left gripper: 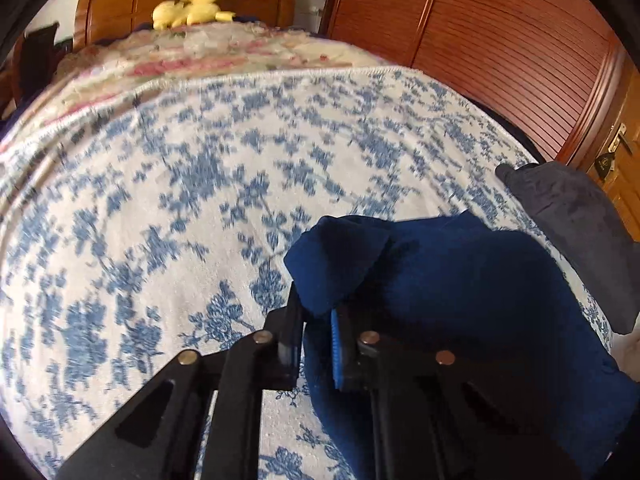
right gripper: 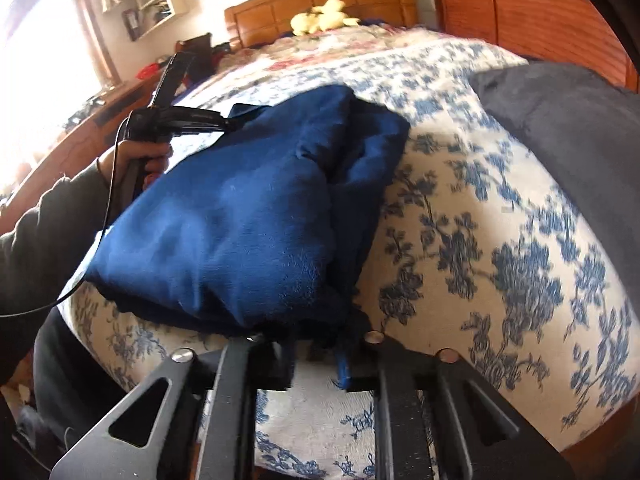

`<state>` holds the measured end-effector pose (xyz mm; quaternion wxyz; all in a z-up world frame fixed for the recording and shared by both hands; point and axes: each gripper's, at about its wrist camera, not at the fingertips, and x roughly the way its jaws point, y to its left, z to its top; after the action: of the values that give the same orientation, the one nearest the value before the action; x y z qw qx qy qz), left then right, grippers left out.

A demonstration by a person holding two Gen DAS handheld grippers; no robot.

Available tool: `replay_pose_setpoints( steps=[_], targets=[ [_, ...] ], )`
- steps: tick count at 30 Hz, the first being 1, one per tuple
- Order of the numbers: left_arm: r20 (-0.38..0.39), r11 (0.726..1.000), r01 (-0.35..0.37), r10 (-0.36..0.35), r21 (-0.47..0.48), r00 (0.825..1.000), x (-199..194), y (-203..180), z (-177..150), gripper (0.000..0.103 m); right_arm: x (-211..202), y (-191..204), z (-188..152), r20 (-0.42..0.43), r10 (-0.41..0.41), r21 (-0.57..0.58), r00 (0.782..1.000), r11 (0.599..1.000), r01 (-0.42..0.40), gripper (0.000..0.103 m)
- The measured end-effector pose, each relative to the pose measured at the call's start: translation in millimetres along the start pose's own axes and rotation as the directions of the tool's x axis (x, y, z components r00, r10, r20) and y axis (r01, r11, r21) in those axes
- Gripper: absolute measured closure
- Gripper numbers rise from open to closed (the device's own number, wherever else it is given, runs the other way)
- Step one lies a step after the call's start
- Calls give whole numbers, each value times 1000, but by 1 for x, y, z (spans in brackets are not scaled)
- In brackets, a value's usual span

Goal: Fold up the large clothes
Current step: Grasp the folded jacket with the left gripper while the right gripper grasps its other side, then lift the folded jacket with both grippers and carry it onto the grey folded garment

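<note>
A bed [left gripper: 160, 208] with a white bedspread printed in blue flowers fills both views. On its near part lies a dark blue garment [right gripper: 248, 216], folded into a thick bundle. Beside it, to the right, lies a dark grey cloth [right gripper: 568, 136]. The left gripper [left gripper: 316, 320] has its fingers closed on one corner of the blue garment. The right gripper [right gripper: 316, 354] pinches the near edge of the same garment. A yellow plush toy [left gripper: 188, 10] sits at the wooden headboard [left gripper: 120, 4].
</note>
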<state>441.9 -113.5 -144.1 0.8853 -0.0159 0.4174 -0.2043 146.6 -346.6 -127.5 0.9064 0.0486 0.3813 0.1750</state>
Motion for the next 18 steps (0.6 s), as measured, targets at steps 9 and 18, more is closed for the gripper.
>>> replay_pose_setpoints(
  steps=[9,18],
  targets=[
    [198,993,-53,31,109,980,-86,-80,38,96,-50,-7,36,187,39,-32,982,999,-33,97],
    [288,986,-16,-33,166,957,-108,-188,100,97,-148,-60,87,359,-122,-88,925,983,164,97]
  ],
)
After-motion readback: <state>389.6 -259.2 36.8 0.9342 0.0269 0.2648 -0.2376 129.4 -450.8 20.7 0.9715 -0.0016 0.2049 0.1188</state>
